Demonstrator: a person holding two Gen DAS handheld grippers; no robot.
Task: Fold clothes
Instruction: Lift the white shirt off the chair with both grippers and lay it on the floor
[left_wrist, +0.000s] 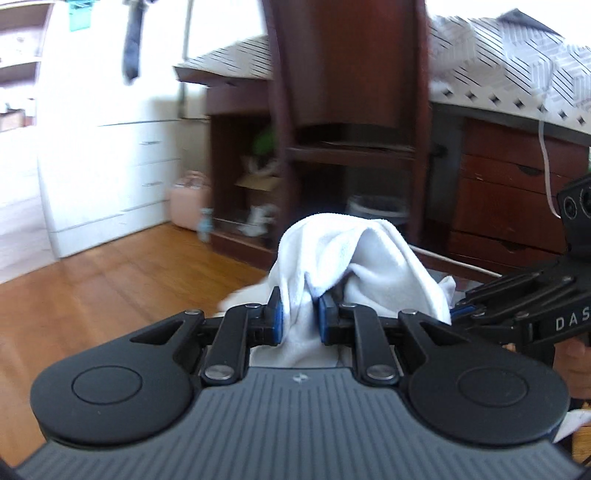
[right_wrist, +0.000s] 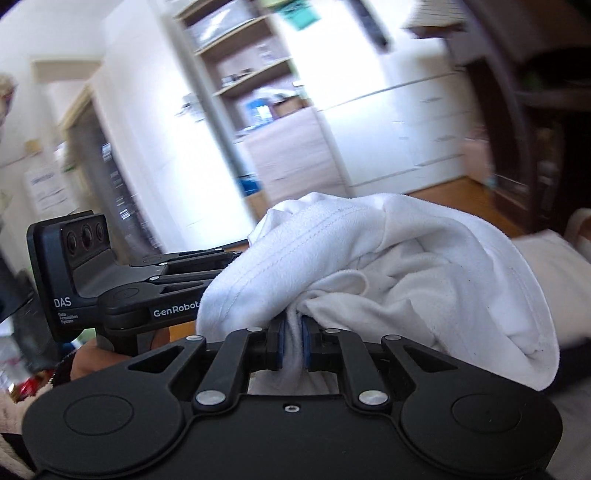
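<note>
Both grippers pinch one white garment, lifted above the wooden floor.

White garment hangs bunched between the two grippers, well above the wooden floor and in front of the dark wooden chair; a bed with a patterned cover sits behind the chair, white drawers off to its left. Left gripper: jaws nearly together, blue pads clamped on a fold of cloth. Right gripper: jaws nearly together, pinching bunched cloth that drapes over its right side. Background motion-blurred.
</note>
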